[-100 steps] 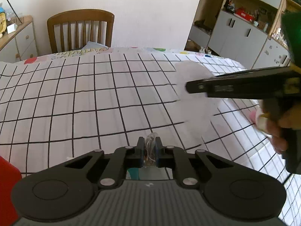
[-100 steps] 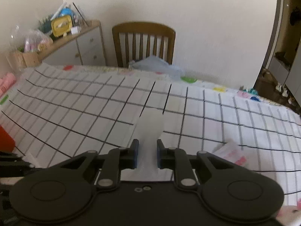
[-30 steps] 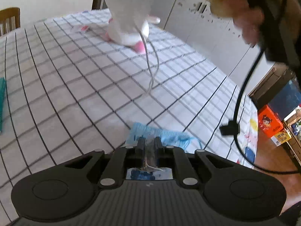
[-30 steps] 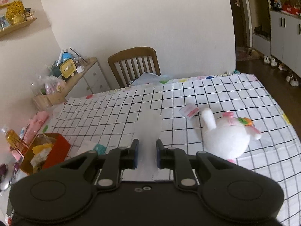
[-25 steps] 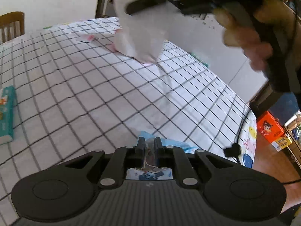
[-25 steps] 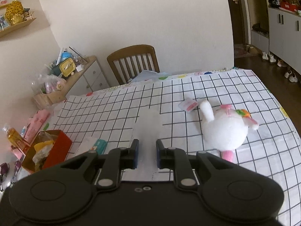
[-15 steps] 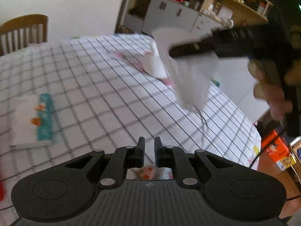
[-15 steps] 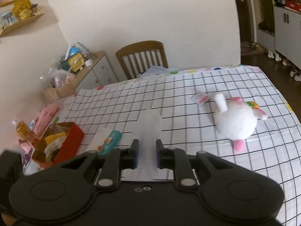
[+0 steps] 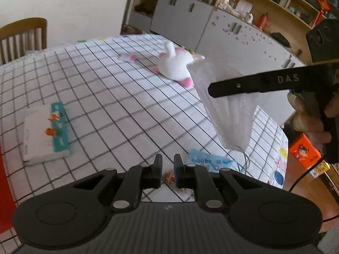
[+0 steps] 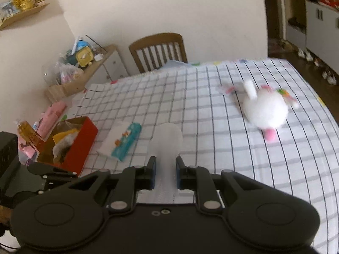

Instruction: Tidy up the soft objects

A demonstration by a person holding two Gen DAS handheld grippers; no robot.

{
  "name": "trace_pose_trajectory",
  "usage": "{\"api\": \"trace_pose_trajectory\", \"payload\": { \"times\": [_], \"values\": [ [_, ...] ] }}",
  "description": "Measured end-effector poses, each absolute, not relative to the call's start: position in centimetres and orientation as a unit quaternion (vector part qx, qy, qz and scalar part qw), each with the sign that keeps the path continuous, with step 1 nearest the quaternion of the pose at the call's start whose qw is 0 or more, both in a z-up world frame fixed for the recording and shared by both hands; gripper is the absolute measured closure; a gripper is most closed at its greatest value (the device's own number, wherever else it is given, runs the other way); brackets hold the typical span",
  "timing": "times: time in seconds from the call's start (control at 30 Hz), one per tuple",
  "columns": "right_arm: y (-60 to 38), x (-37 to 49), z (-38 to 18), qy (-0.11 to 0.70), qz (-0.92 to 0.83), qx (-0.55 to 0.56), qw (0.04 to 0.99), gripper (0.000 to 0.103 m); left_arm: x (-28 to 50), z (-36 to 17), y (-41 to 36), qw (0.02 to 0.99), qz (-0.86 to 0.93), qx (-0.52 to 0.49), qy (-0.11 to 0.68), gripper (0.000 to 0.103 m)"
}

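Note:
My right gripper (image 10: 165, 174) is shut on a white face mask (image 10: 167, 146) and holds it in the air above the checked tablecloth (image 10: 211, 116). In the left wrist view the mask (image 9: 228, 110) hangs from the right gripper's fingers (image 9: 243, 86), its ear loop dangling. My left gripper (image 9: 167, 169) is empty with its jaws nearly closed, low over the table's near edge. A white plush bunny (image 10: 264, 110) lies at the far right, also in the left wrist view (image 9: 175, 65). A tissue pack (image 10: 120, 141) lies left of centre, also in the left wrist view (image 9: 46, 133).
A red box (image 10: 70, 144) with crumpled items stands at the table's left edge. A blue wrapper (image 9: 209, 162) lies just right of my left gripper. A small pink-white packet (image 9: 127, 57) lies near the bunny. A wooden chair (image 10: 159, 50) stands at the far side.
My left gripper has let go of the mask's ear loop and holds nothing. Both grippers have swung leftward, bringing the tissue pack and red box into view. The right keeps the mask.

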State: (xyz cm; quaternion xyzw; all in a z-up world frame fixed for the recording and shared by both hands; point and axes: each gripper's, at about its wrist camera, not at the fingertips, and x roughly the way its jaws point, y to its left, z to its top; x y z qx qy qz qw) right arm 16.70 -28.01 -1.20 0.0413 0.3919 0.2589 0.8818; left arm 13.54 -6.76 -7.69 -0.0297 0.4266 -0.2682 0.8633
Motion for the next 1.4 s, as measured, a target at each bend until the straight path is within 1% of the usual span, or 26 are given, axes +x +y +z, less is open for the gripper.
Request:
{"api": "trace_pose_trajectory", "payload": {
  "times": [0.23, 0.3, 0.4, 0.43, 0.47, 0.5, 0.53, 0.57, 0.93, 1.1, 1.13, 1.17, 1.27, 1.37, 1.4],
  "values": [
    [-30.2, 13.8, -2.5, 0.404, 0.221, 0.042, 0.887, 0.085, 13.9, -8.4, -8.9, 0.858, -0.271, -0.005, 0.437, 0.092],
    [-30.5, 13.0, -2.7, 0.402, 0.213, 0.032, 0.890, 0.085, 14.0, -8.5, -9.5, 0.858, -0.270, 0.007, 0.438, 0.090],
    [-30.8, 11.9, -3.1, 0.404, 0.207, 0.028, 0.890, 0.085, 13.9, -8.6, -10.1, 0.858, -0.268, 0.013, 0.437, 0.082],
    [-30.8, 11.5, -3.3, 0.405, 0.206, 0.026, 0.890, 0.085, 13.9, -8.7, -10.2, 0.859, -0.267, 0.015, 0.437, 0.072],
    [-30.9, 11.2, -3.4, 0.406, 0.205, 0.024, 0.890, 0.085, 13.8, -8.8, -10.4, 0.860, -0.265, 0.017, 0.436, 0.055],
    [-31.0, 10.9, -3.6, 0.409, 0.204, 0.023, 0.889, 0.085, 13.8, -8.8, -10.4, 0.861, -0.265, 0.018, 0.434, 0.044],
    [-31.0, 10.6, -3.7, 0.410, 0.203, 0.023, 0.889, 0.085, 13.7, -8.9, -10.5, 0.862, -0.264, 0.018, 0.432, 0.026],
    [-31.1, 10.4, -3.8, 0.412, 0.202, 0.022, 0.888, 0.085, 13.5, -8.9, -10.6, 0.864, -0.264, 0.019, 0.428, 0.022],
    [-31.8, 9.1, -4.6, 0.424, 0.194, 0.017, 0.884, 0.085, 12.8, -12.7, -12.6, 0.865, -0.256, 0.070, 0.426, 0.022],
    [-32.0, 8.9, -4.6, 0.425, 0.195, 0.011, 0.884, 0.085, 13.3, -14.3, -13.1, 0.863, -0.239, 0.081, 0.437, 0.023],
    [-32.0, 8.9, -4.6, 0.426, 0.195, 0.010, 0.884, 0.085, 13.3, -14.4, -13.2, 0.864, -0.236, 0.085, 0.436, 0.027],
    [-32.1, 8.9, -4.5, 0.426, 0.196, 0.011, 0.883, 0.085, 13.3, -14.5, -13.3, 0.864, -0.236, 0.087, 0.435, 0.040],
    [-32.0, 8.7, -4.4, 0.428, 0.198, 0.012, 0.882, 0.085, 13.4, -14.8, -13.3, 0.863, -0.239, 0.085, 0.438, 0.061],
    [-32.1, 8.5, -4.2, 0.430, 0.201, 0.015, 0.880, 0.085, 13.3, -14.7, -13.1, 0.864, -0.242, 0.078, 0.436, 0.071],
    [-32.2, 8.5, -4.2, 0.431, 0.201, 0.017, 0.879, 0.085, 13.3, -14.7, -13.0, 0.864, -0.242, 0.077, 0.435, 0.072]
  ]
}}
